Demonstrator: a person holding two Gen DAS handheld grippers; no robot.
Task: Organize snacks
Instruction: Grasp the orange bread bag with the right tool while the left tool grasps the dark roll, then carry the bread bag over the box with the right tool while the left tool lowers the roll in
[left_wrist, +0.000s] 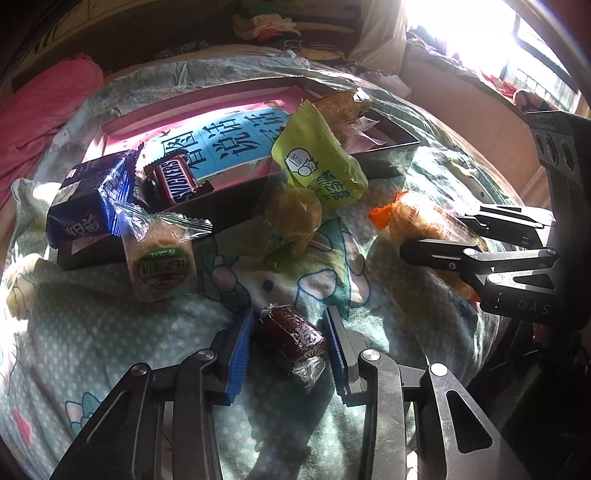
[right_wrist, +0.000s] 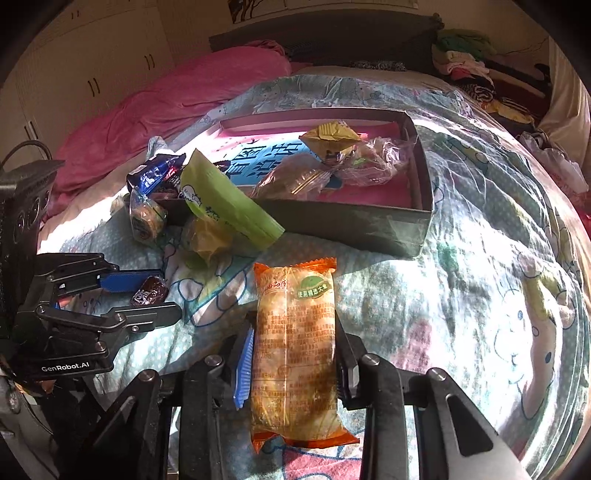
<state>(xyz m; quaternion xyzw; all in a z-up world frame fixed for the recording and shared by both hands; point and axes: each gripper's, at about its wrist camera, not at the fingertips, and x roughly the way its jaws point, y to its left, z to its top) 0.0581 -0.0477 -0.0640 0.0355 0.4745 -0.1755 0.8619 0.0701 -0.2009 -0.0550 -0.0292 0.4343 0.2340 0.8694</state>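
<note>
My left gripper (left_wrist: 290, 345) is shut on a small dark brown wrapped candy (left_wrist: 291, 338), just above the bedspread. My right gripper (right_wrist: 293, 354) is shut on a long orange-ended snack packet (right_wrist: 293, 343); it also shows in the left wrist view (left_wrist: 424, 221). A shallow grey box (right_wrist: 351, 221) with a pink and blue lining holds several clear-wrapped snacks (right_wrist: 332, 162). A green milk-candy bag (left_wrist: 319, 162) leans on the box's front wall. A blue packet (left_wrist: 92, 192), a Snickers bar (left_wrist: 175, 179), a clear-wrapped cake (left_wrist: 160, 254) and a yellow pastry (left_wrist: 293, 216) lie at the box's left end.
Everything lies on a bed with a light green cartoon-print cover (right_wrist: 480, 277). A pink quilt (right_wrist: 177, 99) lies behind the box. Piled clothes (right_wrist: 472, 70) sit at the far right. White cupboards (right_wrist: 92, 66) stand behind the bed.
</note>
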